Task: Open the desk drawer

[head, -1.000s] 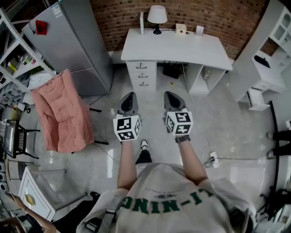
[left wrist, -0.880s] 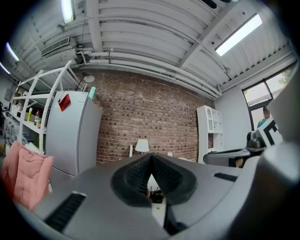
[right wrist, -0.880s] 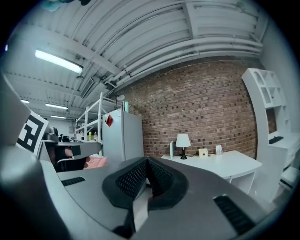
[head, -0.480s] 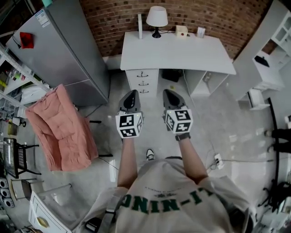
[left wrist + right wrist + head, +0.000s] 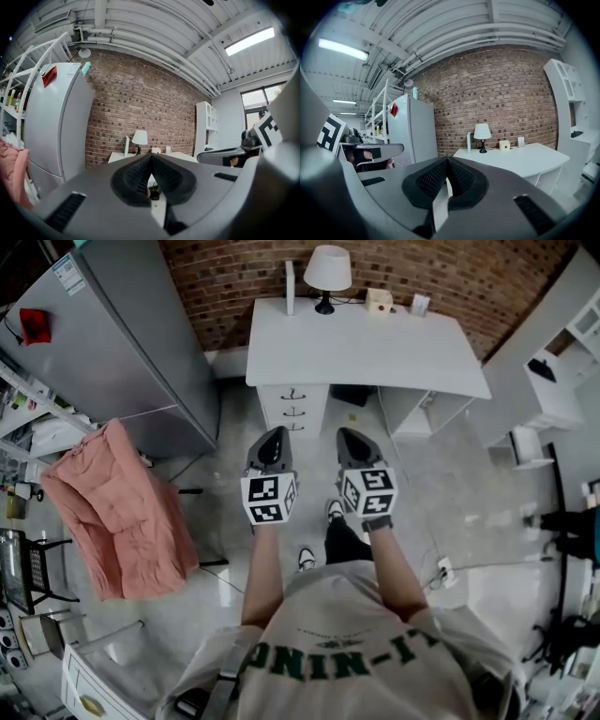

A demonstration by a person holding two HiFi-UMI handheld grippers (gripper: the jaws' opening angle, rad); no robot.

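Brick wall (image 5: 450,268) closes the far side of the room. Against it stands the white desk (image 5: 366,343), with a lamp (image 5: 328,273) at its back edge and a tall grey fridge (image 5: 112,343) off at 10 o'clock. Under the desk's left end sits the drawer stack (image 5: 293,409), three fronts one above another, each with a small dark handle. All three look flush and shut, so the opening is not yet begun. The person stands on the grey floor (image 5: 441,484), well apart from the desk, with both tools held out side by side. The left hand-held gripper (image 5: 273,435) has its jaws pressed together on nothing, as its own view shows. The right hand-held gripper (image 5: 350,435) is likewise closed and empty. From the left hand-held gripper the drawer stack lies at about 12 o'clock, a shade toward 1. From the right one it lies at about 11 o'clock. The left is therefore the nearer and the better lined up, in my judgement. Each handle runs across, 9 to 3 o'clock, and a drawer would slide out toward 6 o'clock. The coming move therefore calls for closing the gap straight ahead, parting the jaws, and meeting a handle square-on
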